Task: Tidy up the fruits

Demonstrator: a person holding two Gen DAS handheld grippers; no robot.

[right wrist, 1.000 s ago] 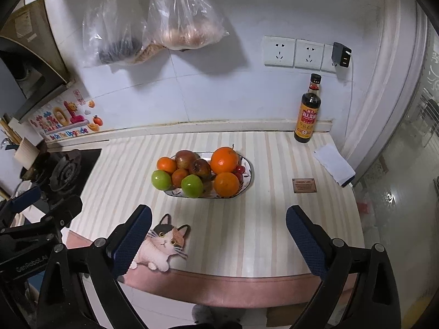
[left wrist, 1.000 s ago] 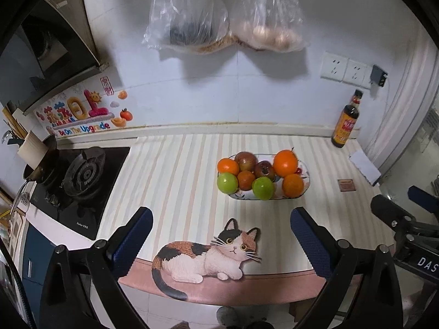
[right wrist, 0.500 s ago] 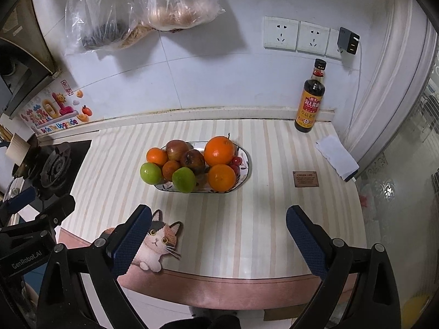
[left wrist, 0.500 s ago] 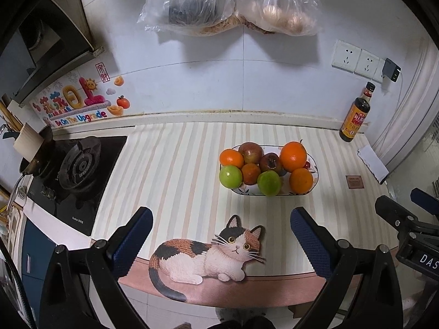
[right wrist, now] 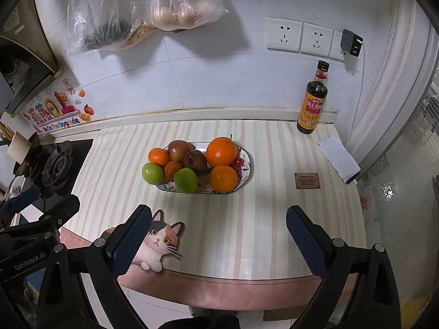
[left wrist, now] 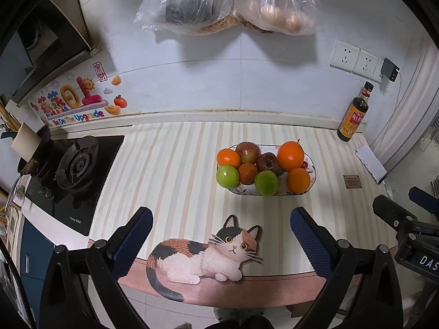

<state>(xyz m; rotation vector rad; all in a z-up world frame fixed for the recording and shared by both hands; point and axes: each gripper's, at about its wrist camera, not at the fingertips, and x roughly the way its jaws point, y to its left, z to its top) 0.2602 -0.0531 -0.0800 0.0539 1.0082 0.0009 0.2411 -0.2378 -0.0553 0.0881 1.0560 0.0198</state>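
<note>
**Both tongs spread wide above the near edge, fruit plate untouched**

The left tongs (left wrist: 221,235) hang released, the two blue-padded fingers (left wrist: 131,235) set far apart with nothing between them but the striped surface (left wrist: 170,170) and the cat-shaped mat (left wrist: 203,255) lying at its near edge. They touch neither. The right tongs (right wrist: 218,235) are likewise released and empty, the fingers equally far apart, hovering over the near edge of the surface just right of the cat mat.

The fruit sits heaped on an oval patterned plate (right wrist: 248,164) in the middle of the surface, well beyond both pairs of tongs. On it are two large oranges (right wrist: 221,150) at the right, two green fruits (right wrist: 186,180) along the near rim, two smaller orange fruits, a red-brown apple (right wrist: 179,149) at the back, a dark red fruit (right wrist: 195,160) in the centre and some small red cherries (right wrist: 238,161) near the right rim.

A dark sauce bottle (right wrist: 312,104) stands upright against the wall at the far right, with a white folded cloth (right wrist: 338,159) and a small brown card (right wrist: 307,181) nearer. A gas hob (left wrist: 76,164) adjoins the surface on the left. Two plastic bags (left wrist: 192,0) hang on the wall above.
</note>
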